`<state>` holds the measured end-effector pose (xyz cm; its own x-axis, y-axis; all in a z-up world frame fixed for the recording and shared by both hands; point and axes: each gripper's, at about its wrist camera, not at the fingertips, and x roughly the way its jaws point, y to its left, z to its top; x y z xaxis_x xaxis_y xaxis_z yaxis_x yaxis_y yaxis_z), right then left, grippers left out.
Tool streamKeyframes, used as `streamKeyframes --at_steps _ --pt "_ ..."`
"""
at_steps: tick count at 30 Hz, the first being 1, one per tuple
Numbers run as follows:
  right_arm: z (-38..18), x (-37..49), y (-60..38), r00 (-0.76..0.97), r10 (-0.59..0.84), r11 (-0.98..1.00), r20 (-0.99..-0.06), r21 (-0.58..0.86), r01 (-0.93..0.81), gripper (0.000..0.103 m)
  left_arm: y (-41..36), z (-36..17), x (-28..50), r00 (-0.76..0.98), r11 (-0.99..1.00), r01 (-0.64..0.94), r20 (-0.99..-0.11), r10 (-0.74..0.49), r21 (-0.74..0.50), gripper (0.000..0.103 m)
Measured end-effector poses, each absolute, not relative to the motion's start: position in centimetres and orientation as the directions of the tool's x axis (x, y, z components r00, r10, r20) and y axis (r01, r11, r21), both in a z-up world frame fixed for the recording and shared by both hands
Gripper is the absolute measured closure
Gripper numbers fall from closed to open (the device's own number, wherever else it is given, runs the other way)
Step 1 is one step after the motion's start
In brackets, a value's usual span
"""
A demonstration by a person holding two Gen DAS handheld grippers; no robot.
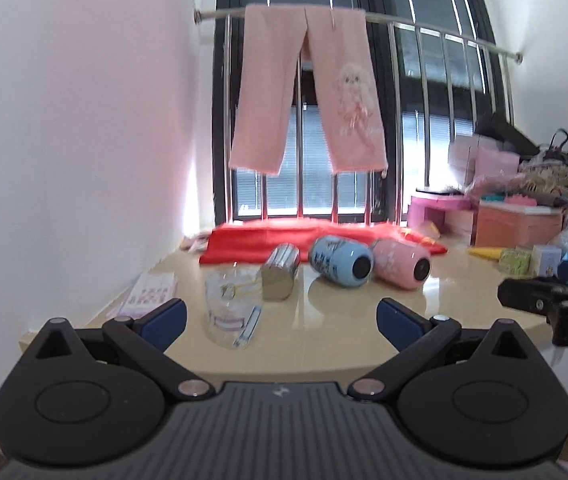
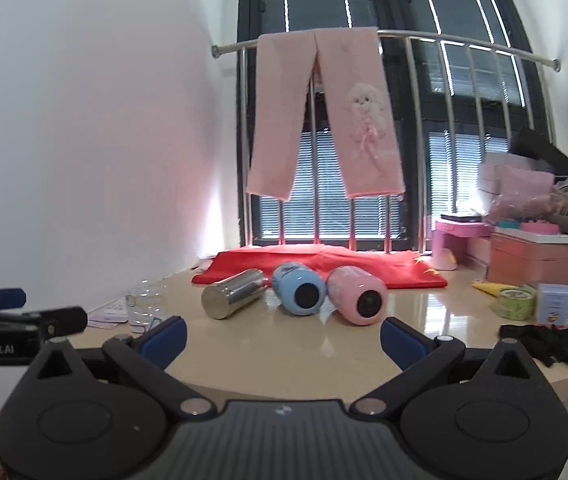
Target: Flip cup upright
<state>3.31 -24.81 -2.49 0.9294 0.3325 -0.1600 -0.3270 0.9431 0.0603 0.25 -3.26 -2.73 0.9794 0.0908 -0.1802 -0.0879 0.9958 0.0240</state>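
Three cups lie on their sides on the beige table [image 2: 284,356]: a steel cup [image 2: 233,294], a blue cup [image 2: 299,289] and a pink cup [image 2: 358,295]. They also show in the left wrist view: the steel cup [image 1: 281,272], the blue cup [image 1: 340,262], the pink cup [image 1: 402,264]. A clear glass [image 1: 232,308] stands at the left, and shows in the right wrist view [image 2: 143,306]. My left gripper [image 1: 281,322] is open and empty, near the glass. My right gripper [image 2: 283,338] is open and empty, short of the cups.
A red cloth [image 2: 324,266] lies behind the cups under a railing with hanging pink trousers [image 2: 324,120]. Boxes, a tape roll [image 2: 516,302] and a black cloth [image 2: 556,344] crowd the right side. A white wall is on the left. Cards [image 1: 149,294] lie at the left edge.
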Motion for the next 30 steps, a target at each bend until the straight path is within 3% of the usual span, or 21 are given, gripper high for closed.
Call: streamKeyframes --at_steps 7,30 --pt "-2.38 3.20 -25.59 0.939 0.323 0.946 -0.119 0.072 -0.317 0.000 -2.76 -2.78 0.27 0.983 0.994 -0.108 -0.153 0.104 -0.016 0.000" --pt "-2.59 3.08 -25.56 0.938 0.325 0.945 -0.118 0.075 -0.318 0.000 -2.57 -2.68 0.02 0.986 0.994 -0.101 -0.136 0.097 -0.027 0.000"
